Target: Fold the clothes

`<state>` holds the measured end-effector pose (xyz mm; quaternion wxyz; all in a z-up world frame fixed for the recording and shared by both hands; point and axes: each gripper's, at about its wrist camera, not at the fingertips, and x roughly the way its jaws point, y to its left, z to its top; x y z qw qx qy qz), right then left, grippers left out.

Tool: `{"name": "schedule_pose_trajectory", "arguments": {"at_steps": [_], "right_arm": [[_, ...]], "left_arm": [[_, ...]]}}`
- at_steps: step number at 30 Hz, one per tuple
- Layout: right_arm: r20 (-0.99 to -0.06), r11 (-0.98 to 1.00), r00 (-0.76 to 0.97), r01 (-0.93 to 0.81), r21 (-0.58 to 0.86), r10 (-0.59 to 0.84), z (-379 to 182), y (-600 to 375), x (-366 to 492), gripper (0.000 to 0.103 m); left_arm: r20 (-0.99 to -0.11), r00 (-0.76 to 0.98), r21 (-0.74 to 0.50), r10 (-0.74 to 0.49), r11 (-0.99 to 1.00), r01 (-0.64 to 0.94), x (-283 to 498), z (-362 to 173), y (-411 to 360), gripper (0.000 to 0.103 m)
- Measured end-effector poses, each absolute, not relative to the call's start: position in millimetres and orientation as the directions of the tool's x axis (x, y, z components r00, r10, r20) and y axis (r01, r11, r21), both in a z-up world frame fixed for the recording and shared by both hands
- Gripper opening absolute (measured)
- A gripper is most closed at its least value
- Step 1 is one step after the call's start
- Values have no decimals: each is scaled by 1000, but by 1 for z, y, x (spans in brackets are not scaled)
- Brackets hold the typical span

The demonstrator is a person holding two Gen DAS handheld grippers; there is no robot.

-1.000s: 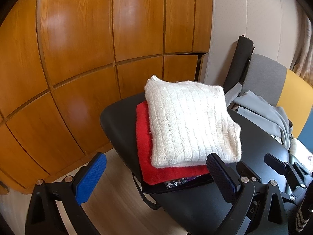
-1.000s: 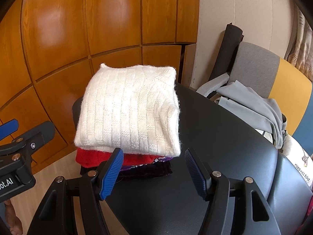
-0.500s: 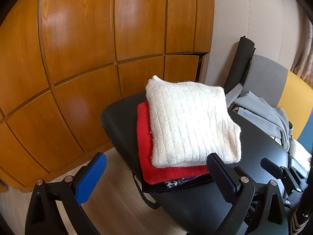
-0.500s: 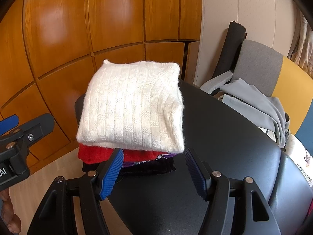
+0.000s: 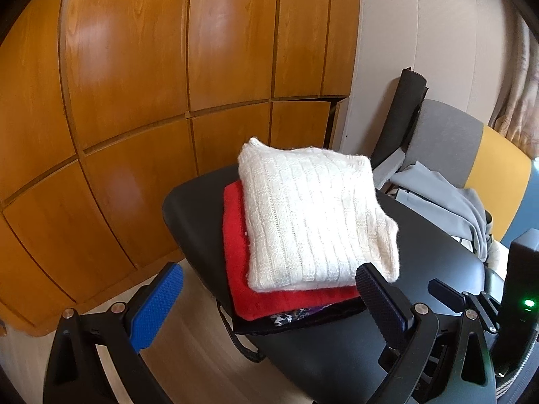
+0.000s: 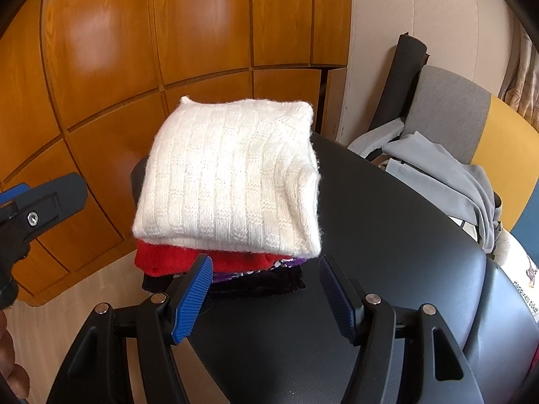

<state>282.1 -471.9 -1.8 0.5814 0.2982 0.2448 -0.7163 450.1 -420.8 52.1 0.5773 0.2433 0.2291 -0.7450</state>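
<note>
A folded white knit sweater (image 5: 313,222) (image 6: 232,181) lies on top of a stack on the black table (image 5: 438,256) (image 6: 387,222). Under it is a folded red garment (image 5: 242,269) (image 6: 168,256), then patterned and dark pieces (image 6: 262,276). My left gripper (image 5: 266,296) is open and empty, at the near left corner of the stack. My right gripper (image 6: 266,286) is open and empty, just in front of the stack's near edge. Grey clothes (image 5: 448,202) (image 6: 448,181) lie on a chair at the right.
Wooden wall panels (image 5: 134,84) stand behind and to the left of the table. A grey and yellow chair (image 6: 471,111) stands at the right with a black roll (image 6: 401,77) leaning on it. Light wood floor (image 5: 202,370) shows below left.
Both grippers have drawn back a little from the stack and shifted slightly; the stack has not moved. Both stay open and empty.
</note>
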Motion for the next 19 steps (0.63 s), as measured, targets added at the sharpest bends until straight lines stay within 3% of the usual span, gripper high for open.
{"name": "schedule_pose_trajectory", "arguments": {"at_steps": [19], "right_arm": [[-711, -204, -130, 979, 20, -691, 1, -475, 280, 67]], "left_arm": [[-630, -221, -76, -744, -224, 972, 452, 50, -421, 103]]}}
